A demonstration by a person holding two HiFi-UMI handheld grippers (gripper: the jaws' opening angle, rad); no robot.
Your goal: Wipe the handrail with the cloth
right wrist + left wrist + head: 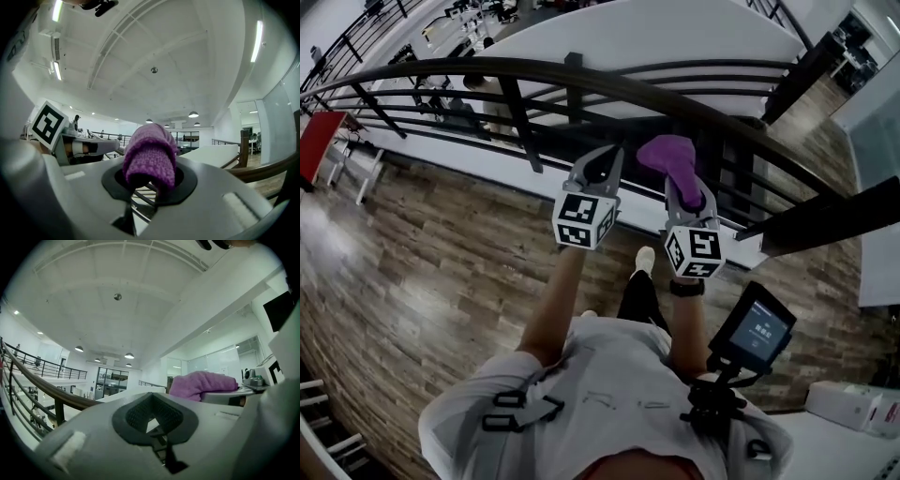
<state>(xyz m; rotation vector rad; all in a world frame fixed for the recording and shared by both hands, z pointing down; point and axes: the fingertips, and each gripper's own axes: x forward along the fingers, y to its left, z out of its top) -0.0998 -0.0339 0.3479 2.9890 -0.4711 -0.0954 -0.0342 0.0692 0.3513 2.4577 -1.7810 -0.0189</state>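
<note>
Dark curved handrail (pixel 487 67) sweeping across the far side, left to right. Near it, left of centre, left gripper (pixel 605 161), jaws pressed together on nothing. Just right, right gripper (pixel 686 192) clamped on a bunched purple cloth (pixel 667 152), poking up beyond the jaws, near the railing bars; contact with the rail unclear.

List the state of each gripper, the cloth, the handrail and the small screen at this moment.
left gripper: shut, nothing between its jaws.
right gripper: shut on the purple cloth.
purple cloth: bunched, raised, sticking out past the jaws.
handrail: no contact with the cloth or either gripper can be seen.
screen: lit.
</note>
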